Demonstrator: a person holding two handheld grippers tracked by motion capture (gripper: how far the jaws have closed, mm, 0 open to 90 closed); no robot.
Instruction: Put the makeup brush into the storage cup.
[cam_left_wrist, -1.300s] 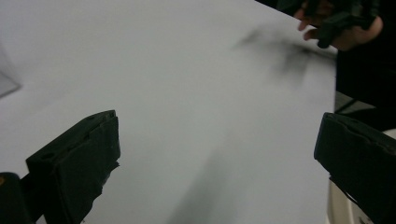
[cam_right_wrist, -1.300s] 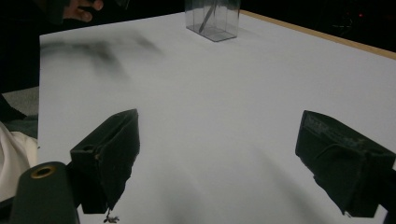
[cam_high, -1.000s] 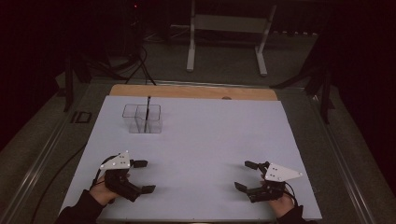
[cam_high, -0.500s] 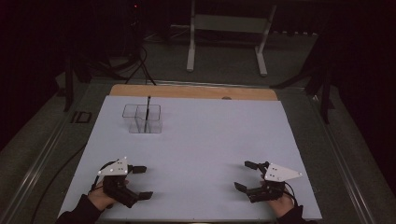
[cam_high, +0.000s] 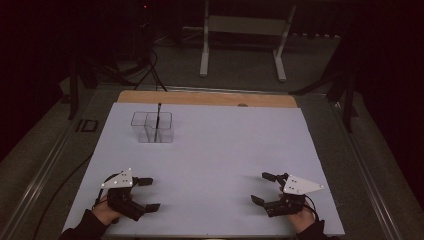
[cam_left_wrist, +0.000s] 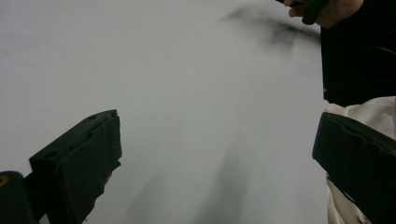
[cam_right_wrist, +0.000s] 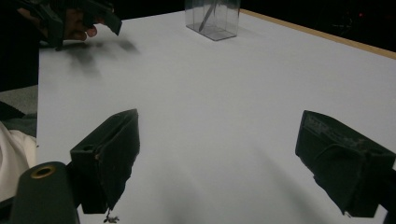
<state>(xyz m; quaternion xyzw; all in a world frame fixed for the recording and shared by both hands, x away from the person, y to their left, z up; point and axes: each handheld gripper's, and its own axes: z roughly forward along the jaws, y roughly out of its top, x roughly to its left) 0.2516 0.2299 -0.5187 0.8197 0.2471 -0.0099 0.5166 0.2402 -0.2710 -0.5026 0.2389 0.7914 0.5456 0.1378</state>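
Note:
A clear plastic two-compartment box (cam_high: 152, 127) stands at the back left of the white table sheet (cam_high: 220, 150), with a thin black stick (cam_high: 158, 116) upright in it. The right gripper view has the box (cam_right_wrist: 212, 18) far ahead, the stick leaning inside. My left gripper (cam_high: 150, 194) rests open near the front left edge, nothing between its wide-apart jaws (cam_left_wrist: 215, 158). My right gripper (cam_high: 260, 187) rests open near the front right, jaws spread over bare sheet (cam_right_wrist: 219, 158). Both grippers are far from the box.
A wooden strip (cam_high: 205, 97) borders the sheet's far edge. Beyond it stands a white metal frame (cam_high: 242, 35) on dark floor with cables. The other hand's gripper (cam_right_wrist: 74, 14) sits far left in the right gripper view. A dark sleeve (cam_left_wrist: 355, 51) is at right in the left gripper view.
My left gripper has slid a little toward the front edge and slightly left. The right gripper and the box have stayed put.

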